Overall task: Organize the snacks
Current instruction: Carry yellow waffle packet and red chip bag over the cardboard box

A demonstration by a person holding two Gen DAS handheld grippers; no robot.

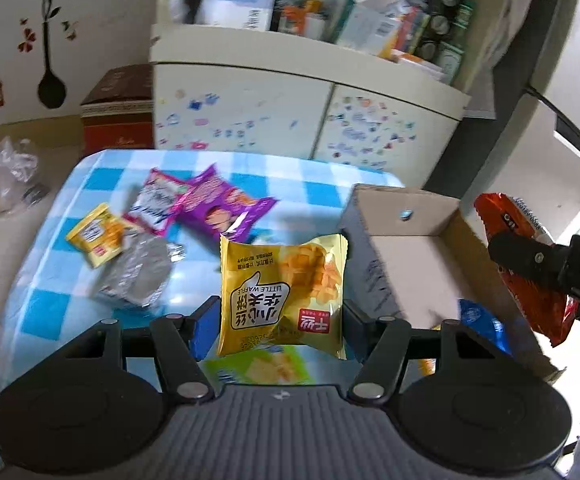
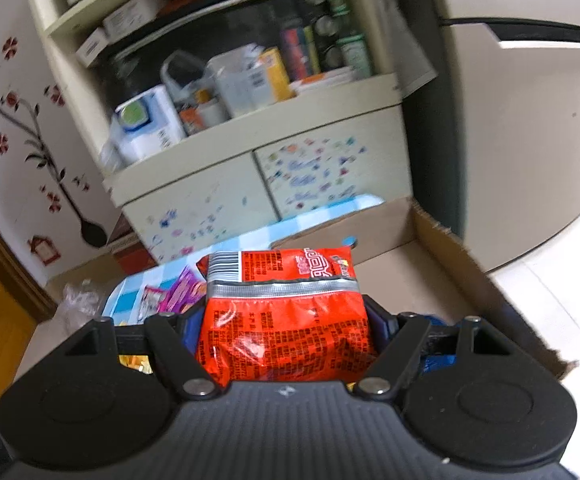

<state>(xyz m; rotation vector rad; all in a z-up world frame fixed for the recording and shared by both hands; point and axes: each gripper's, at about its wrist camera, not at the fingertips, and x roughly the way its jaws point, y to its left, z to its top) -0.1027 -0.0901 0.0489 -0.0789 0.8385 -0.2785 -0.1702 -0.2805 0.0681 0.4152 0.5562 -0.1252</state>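
Snacks are going in two at a time: the yellow foil waffle packet (image 1: pixel 282 296) is clamped in the left gripper (image 1: pixel 280 320), just left of the open brown cardboard box (image 1: pixel 446 216) and above the blue-checked cloth (image 1: pixel 50 272). The right gripper (image 2: pixel 286 332) grips the crinkly red foil packet (image 2: pixel 286 320) over the box's near edge. My call: carry each clear past the box wall, lower it well inside, then let go, one hand first so they don't collide. Purple packet (image 1: pixel 222 208) and small yellow packet (image 1: pixel 96 240) lie left of the box.
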